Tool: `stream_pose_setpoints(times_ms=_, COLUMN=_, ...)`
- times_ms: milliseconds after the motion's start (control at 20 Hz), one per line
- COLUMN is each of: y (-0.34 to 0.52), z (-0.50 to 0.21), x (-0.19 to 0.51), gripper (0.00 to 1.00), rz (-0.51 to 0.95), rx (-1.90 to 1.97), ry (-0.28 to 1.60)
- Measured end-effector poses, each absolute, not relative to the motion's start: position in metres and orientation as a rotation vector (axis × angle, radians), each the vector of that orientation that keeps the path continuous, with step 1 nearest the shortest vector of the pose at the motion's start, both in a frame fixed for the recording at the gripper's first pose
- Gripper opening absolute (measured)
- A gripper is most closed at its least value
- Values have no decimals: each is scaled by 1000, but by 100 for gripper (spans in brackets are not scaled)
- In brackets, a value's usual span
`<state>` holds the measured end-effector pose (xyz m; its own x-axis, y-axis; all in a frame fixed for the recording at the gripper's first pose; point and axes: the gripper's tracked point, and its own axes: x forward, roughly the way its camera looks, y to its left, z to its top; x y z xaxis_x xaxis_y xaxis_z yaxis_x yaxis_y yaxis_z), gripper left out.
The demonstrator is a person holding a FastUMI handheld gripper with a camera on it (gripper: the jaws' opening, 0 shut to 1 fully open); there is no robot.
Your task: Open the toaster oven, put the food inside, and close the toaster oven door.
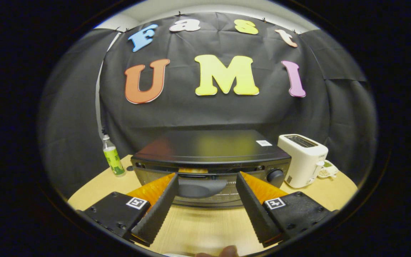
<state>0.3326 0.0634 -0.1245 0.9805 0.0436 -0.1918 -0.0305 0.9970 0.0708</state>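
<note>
I see my gripper (206, 176) held level and low over the worktop, its two fingers (159, 207) spread wide apart, gripping nothing. A fingertip of a hand (227, 251) shows behind them.

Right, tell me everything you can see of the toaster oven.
The black, glossy, box-shaped toaster oven stands upright on the light wooden tabletop, facing the camera, between a green-labelled plastic bottle and a white pop-up toaster. Its flat top carries a small white sticker. The front shows a door with a broad dark handle and a round black knob beside it. The door looks ajar, something golden showing through the gap. The open gripper has its fingers flanking the handle without gripping it.
</note>
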Motion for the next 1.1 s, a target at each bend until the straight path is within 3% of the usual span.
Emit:
stream_pose_setpoints(times_ms=250, y=61, z=-91, x=299, gripper=100, rz=62, rx=89, ry=160)
stream_pose_setpoints(times_ms=750, y=30, z=16, x=147, gripper=100, rz=55, rx=71, ry=18)
stream_pose_setpoints(times_ms=1100, y=38, z=10, x=64, gripper=100, rz=101, rx=46, ry=36)
